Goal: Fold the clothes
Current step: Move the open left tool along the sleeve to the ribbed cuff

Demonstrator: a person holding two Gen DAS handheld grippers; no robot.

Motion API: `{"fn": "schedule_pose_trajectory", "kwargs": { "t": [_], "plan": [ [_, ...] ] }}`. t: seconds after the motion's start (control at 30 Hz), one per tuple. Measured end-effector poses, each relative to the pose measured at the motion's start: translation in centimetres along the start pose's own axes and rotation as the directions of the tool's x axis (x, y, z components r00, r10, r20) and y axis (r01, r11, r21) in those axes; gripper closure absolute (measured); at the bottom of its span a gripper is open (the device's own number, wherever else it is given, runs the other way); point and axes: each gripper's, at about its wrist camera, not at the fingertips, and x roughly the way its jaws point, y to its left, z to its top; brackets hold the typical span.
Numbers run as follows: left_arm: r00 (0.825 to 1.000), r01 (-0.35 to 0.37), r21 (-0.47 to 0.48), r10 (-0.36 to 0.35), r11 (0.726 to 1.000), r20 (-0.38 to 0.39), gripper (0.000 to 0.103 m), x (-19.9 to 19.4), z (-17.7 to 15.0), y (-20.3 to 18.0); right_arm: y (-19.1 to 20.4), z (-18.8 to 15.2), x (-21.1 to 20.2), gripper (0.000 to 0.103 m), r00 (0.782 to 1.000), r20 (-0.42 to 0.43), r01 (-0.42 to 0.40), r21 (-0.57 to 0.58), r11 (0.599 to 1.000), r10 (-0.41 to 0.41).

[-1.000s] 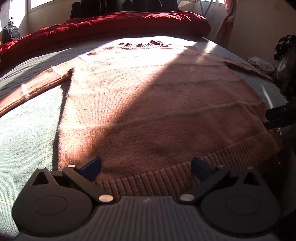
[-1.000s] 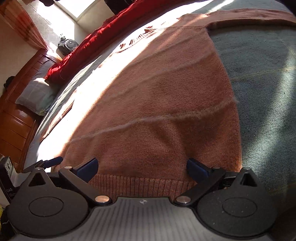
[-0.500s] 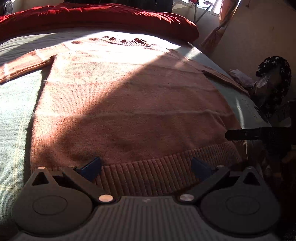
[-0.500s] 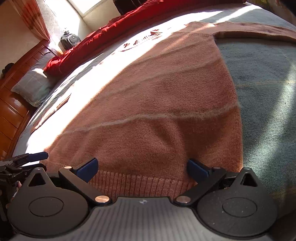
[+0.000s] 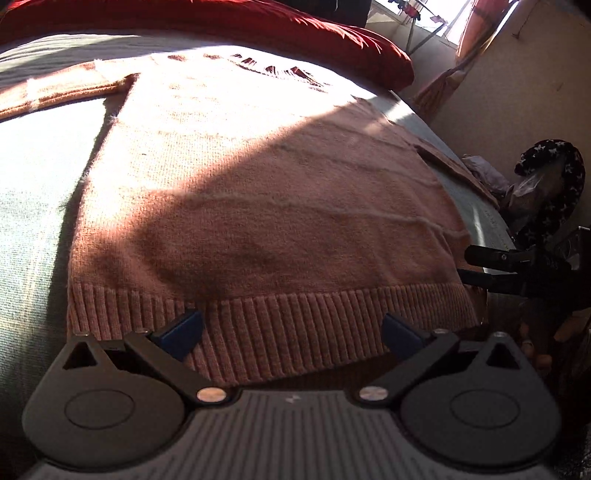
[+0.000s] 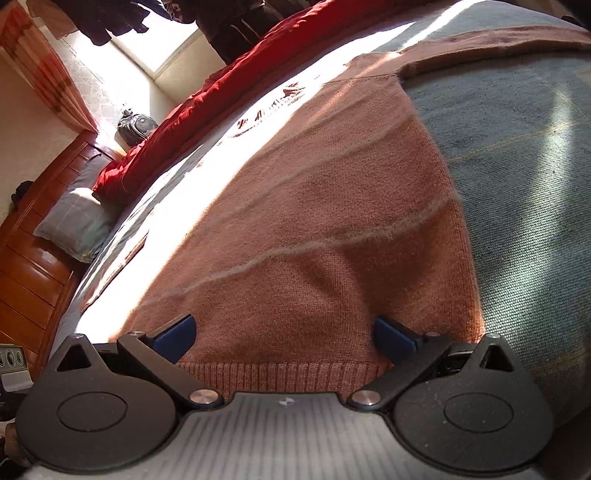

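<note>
Both tools [image 5: 291,330] [image 6: 284,334] now nearer sweater [image 5: 277,221] hem, red quilt [image 5: 258,26] beyond.

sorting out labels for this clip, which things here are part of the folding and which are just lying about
Part of the job:
sweater
left gripper, jaws open
right gripper, jaws open

Lying about:
red duvet
pillow
bag
curtain

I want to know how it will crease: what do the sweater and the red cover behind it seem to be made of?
The sweater looks like a soft, fuzzy knit, perhaps wool or acrylic: visible stitch rows, a ribbed hem and stray fibres along the edges. The red cover looks like a smooth woven fabric with a slight sheen, puffed as if padded; its fibre cannot be told.
</note>
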Motion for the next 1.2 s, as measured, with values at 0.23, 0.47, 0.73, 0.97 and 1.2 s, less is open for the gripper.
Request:
{"fn": "schedule_pose_trajectory", "kwargs": {
  "t": [0.23,0.47,0.73,0.97,1.2],
  "plan": [
    [0.998,-0.042,-0.007,0.042,0.999,0.049,0.001,-1.1,1.3,-0.1,0.5,0.2,0.3,0.000,1.000,-0.020,0.009,-0.050,0.999,-0.010],
    [0.995,-0.029,-0.043,0.033,0.999,0.093,0.001,-1.2,3.1,1.7,1.3,0.4,0.7,0.000,0.998,-0.032,0.053,-0.059,0.997,-0.055],
    [0.989,-0.005,-0.136,0.025,0.991,0.144,0.001,-2.6,3.8,4.9,3.5,1.4,0.8,0.000,0.990,-0.037,0.130,-0.087,0.988,-0.133],
    [0.955,-0.068,-0.210,0.124,0.975,0.268,0.001,-8.0,9.9,13.0,7.5,3.3,2.1,0.000,0.999,-0.001,0.042,-0.167,0.985,-0.042],
    [0.901,-0.140,-0.397,0.282,0.907,0.328,0.001,-10.3,16.8,25.9,9.9,3.1,6.4,0.000,0.992,-0.060,0.094,-0.250,0.964,-0.113]
  ]
}}
